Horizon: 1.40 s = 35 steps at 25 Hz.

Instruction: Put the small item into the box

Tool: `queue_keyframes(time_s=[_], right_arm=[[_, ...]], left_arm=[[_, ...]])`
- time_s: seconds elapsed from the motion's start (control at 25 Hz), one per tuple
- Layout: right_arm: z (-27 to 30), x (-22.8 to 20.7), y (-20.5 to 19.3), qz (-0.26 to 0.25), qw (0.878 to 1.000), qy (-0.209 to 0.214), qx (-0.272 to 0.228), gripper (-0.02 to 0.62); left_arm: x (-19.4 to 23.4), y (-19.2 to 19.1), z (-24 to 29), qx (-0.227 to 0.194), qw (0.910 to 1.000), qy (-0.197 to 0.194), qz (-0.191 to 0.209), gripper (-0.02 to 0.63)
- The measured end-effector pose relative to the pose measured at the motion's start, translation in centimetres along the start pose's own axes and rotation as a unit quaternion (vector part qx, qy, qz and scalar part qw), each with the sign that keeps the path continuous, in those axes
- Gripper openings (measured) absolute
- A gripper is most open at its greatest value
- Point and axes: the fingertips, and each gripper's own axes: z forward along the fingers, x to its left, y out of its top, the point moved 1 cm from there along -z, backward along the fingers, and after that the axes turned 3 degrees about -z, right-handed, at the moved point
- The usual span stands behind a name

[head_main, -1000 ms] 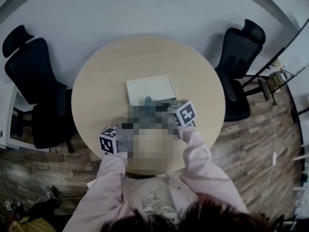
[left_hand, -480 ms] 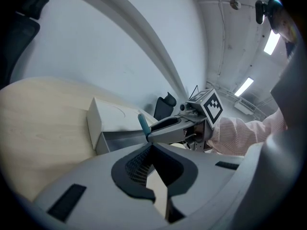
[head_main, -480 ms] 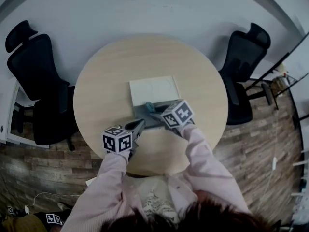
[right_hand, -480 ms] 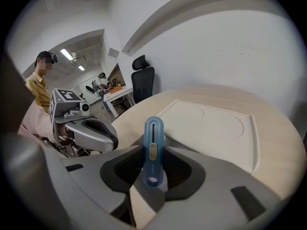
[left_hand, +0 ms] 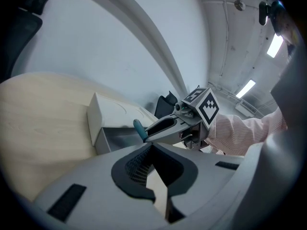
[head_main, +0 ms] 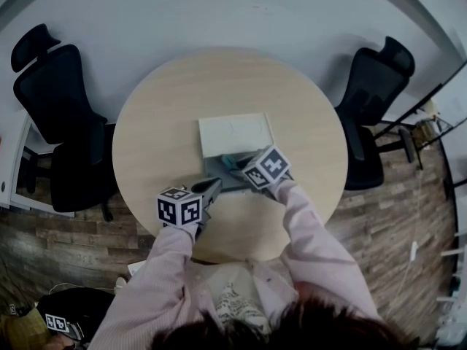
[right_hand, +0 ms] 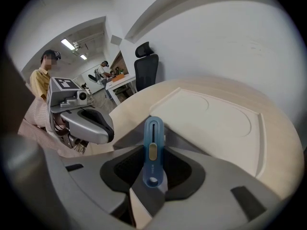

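Note:
An open box lies mid-table: its white lid [head_main: 235, 133] is flat at the back, and its grey tray [head_main: 219, 172] sits in front. My right gripper [head_main: 237, 164] is shut on a small blue item [right_hand: 152, 147] with a yellow slider. It tilts down over the tray, with the item's tip [left_hand: 139, 130] just above the tray's inside. The lid [right_hand: 216, 119] lies beyond the item. My left gripper [head_main: 212, 187] hovers at the tray's near left corner, shut, with nothing in its jaws. From the left gripper view the box [left_hand: 103, 123] is ahead, with the right gripper [left_hand: 165, 126] above it.
The round wooden table [head_main: 153, 144] has its near edge close to the person's body. Black office chairs stand at the left [head_main: 55, 115] and right [head_main: 372, 93]. People stand by a desk [right_hand: 117, 80] far off in the right gripper view.
My right gripper has sunk and tipped downward, bringing the blue item closer to the grey tray. The left gripper has stayed almost where it was.

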Motion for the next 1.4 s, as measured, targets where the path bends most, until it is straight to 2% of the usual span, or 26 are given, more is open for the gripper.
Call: queue_keyframes(time_s=[0.64, 1.2, 1.4], right_arm=[[2.4, -0.9, -1.8, -0.044, 0.995, -0.002, 0.093, 0.132], [3.6, -1.5, -2.6, -0.051, 0.991, -0.003, 0.127, 0.132], [3.9, -1.7, -3.3, -0.06, 0.987, -0.017, 0.147, 0.132]], left_arm=[[0.5, -0.9, -0.1, 0.007, 0.9998, 0.007, -0.014, 0.006], [0.8, -1.0, 0.0, 0.012, 0.9997, 0.01, -0.021, 0.006], [0.7, -1.0, -0.1, 0.012, 0.9996, 0.011, -0.023, 0.006]])
